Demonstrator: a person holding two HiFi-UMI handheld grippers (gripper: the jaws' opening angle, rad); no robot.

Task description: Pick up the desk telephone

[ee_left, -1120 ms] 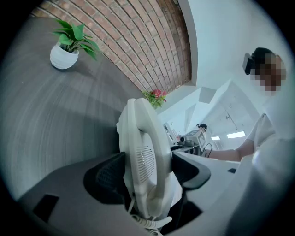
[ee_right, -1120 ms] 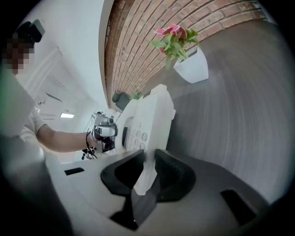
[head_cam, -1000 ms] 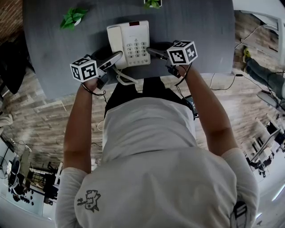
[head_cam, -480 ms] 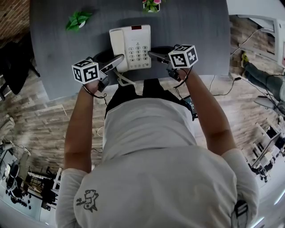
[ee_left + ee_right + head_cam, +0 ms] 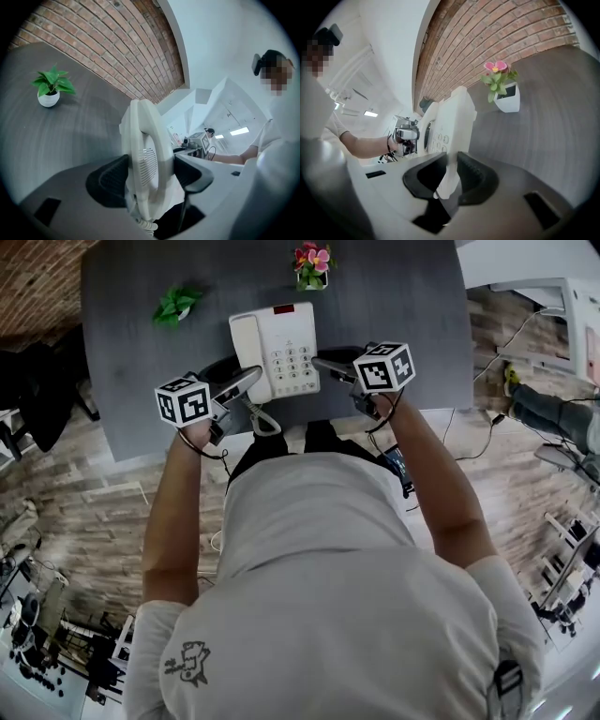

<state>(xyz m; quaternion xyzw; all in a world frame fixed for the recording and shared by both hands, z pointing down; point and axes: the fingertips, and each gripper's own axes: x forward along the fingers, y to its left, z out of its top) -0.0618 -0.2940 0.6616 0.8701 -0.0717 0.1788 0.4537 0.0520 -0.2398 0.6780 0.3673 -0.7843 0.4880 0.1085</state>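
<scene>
Above the near edge of the grey tabletop (image 5: pixel 412 296), my left gripper (image 5: pixel 249 381) clamps the desk telephone (image 5: pixel 286 343) by its handset side and my right gripper (image 5: pixel 325 365) pinches the opposite rim, so it seems already lifted and the pickup nearly done.

Both forearms reach forward, side by side. The left gripper (image 5: pixel 246 381) holds its jaws wide, clamped across the handset side of the telephone (image 5: pixel 286 348); the right gripper (image 5: pixel 326 366) pinches the thin opposite edge

Nothing legible; digits on the telephone (image 5: pixel 279 348) keypad are too small.
</scene>
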